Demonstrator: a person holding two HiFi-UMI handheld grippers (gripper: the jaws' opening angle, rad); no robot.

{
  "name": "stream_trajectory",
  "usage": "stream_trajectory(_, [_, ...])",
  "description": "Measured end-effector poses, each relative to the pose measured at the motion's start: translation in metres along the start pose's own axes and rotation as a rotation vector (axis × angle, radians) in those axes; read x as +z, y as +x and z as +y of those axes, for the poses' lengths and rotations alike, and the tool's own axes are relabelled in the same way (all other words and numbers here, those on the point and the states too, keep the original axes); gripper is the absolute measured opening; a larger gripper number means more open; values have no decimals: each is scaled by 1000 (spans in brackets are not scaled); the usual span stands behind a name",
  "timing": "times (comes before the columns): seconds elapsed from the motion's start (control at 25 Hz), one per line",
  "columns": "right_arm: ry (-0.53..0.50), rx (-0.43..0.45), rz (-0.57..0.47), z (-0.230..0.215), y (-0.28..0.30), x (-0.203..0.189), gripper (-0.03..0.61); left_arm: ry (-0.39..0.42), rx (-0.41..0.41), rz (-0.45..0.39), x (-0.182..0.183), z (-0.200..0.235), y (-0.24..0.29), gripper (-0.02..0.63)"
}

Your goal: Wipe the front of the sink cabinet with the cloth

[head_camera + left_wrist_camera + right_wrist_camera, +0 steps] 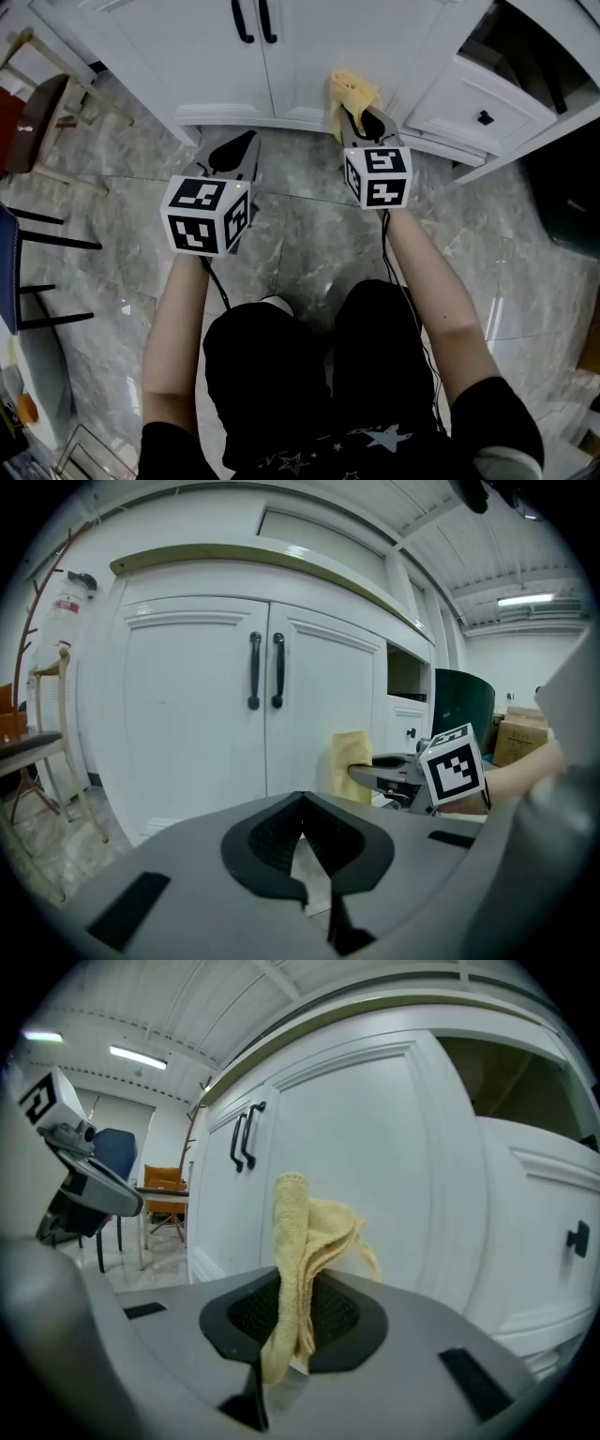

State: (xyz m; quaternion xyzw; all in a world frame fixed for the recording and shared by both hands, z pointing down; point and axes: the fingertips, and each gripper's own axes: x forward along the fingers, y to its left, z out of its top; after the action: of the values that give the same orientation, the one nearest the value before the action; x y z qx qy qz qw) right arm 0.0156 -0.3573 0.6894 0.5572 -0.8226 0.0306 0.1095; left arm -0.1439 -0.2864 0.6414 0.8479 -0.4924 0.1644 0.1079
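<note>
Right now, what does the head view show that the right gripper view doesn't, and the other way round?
Only the head view: the person's forearms and black-clad legs, seen from above. Only the right gripper view: ceiling strip lights, and a close look at the right hand-held gripper, its jaws shut on the yellow cloth. Both: the cloth, the white cabinet doors with black handles, the drawer knob and the left hand-held gripper.

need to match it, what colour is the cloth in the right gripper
Pale yellow cloth; clearest in the right gripper view.
</note>
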Motion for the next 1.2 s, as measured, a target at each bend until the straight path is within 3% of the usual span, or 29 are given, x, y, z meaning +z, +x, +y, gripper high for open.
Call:
stream_trajectory(0.4, [-69,139,23,98,69,-17,64,-46,52,21,-33,62,-8,17])
stream_trajectory(0.64, [-112,128,45,111,87,-28,64,-76,44,16,-42,74,-4,17])
stream_trajectory(0.92, [-183,63,72,78,73,-42,64,-61,11,22,-50,61,11,17])
stream_trajectory(1.2, [-131,-58,106,6,40,-61,64,-47,-44,24,-49,21,26,17])
